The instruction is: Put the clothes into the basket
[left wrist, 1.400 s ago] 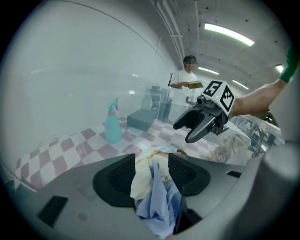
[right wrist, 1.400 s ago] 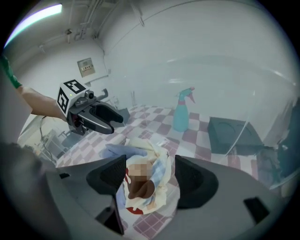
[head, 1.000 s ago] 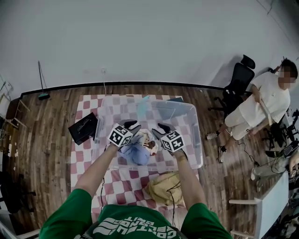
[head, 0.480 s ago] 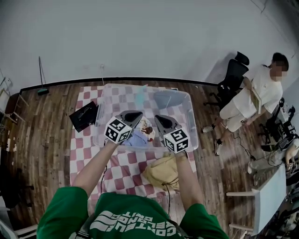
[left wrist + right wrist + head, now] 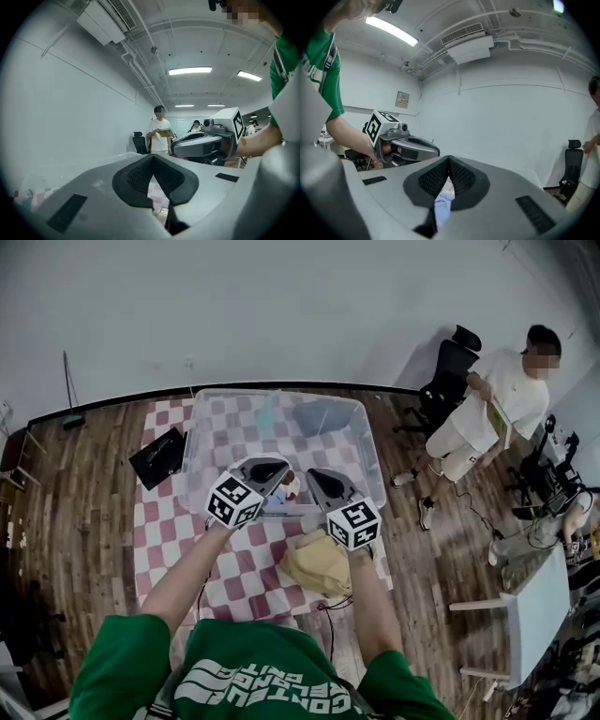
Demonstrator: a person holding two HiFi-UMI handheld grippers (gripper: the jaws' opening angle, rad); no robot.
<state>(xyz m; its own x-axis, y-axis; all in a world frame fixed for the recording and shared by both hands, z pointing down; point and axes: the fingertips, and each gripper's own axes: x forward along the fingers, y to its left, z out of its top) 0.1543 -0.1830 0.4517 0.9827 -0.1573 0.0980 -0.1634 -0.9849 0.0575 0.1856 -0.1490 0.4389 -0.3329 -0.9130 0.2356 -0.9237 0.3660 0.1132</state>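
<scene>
Remaining item: one crumpled mustard-yellow fabric garment [image 5: 319,563] lies on the red-and-white checkered cloth [image 5: 169,521], toward its near right corner and just outside the near wall of the clear rectangular plastic basket [image 5: 367,456]. It is judged light, limp and non-fragile. It will likely sag and trail once lifted, so hold is best taken on a raised fold near the middle of the heap, or on two separate folds with both tools, not on a loose edge. Slip risk is judged low if several layers are pinched. Basket contents: a bunched light blue fabric garment [image 5: 278,505] with a white patterned part lies against the near wall. A pale teal shape and a grey-blue one show toward the far wall, too faint to identify. The left gripper [image 5: 267,470] and right gripper [image 5: 319,482] hover above the near wall, each with pads pressed together and nothing pinched. Blue cloth shows only beyond the right one's jaws.
</scene>
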